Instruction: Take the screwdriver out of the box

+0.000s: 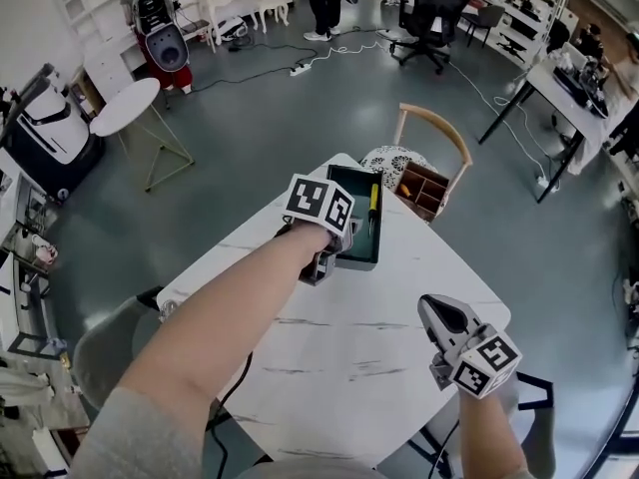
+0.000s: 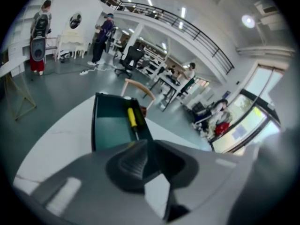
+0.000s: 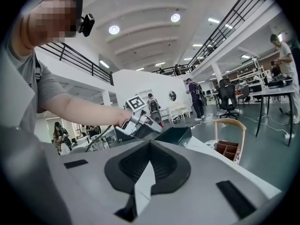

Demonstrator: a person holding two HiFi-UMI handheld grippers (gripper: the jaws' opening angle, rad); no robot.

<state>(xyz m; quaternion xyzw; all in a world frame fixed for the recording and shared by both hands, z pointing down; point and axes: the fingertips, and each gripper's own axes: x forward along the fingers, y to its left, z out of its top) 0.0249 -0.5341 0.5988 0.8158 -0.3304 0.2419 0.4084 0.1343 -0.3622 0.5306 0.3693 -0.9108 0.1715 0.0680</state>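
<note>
A dark green box (image 1: 351,257) stands at the far side of the white marble table (image 1: 349,357). The yellow-handled screwdriver (image 1: 372,204) lies inside it along the right wall, also seen in the left gripper view as the screwdriver (image 2: 132,118) in the box (image 2: 110,123). My left gripper (image 1: 337,250) hovers at the box's near left corner, tilted down, jaws slightly parted with nothing between them (image 2: 147,145). My right gripper (image 1: 436,309) stays over the table's near right part, jaws together and empty (image 3: 150,148). From there I see the box (image 3: 174,135) and the left gripper (image 3: 140,121).
A wooden-backed chair (image 1: 435,128) stands behind the table, carrying a lace mat (image 1: 387,160) and a wooden compartment tray (image 1: 422,190). A round white side table (image 1: 125,106) is far left. Office chairs, desks and people fill the background. A black cable (image 1: 235,387) hangs at the table's near left edge.
</note>
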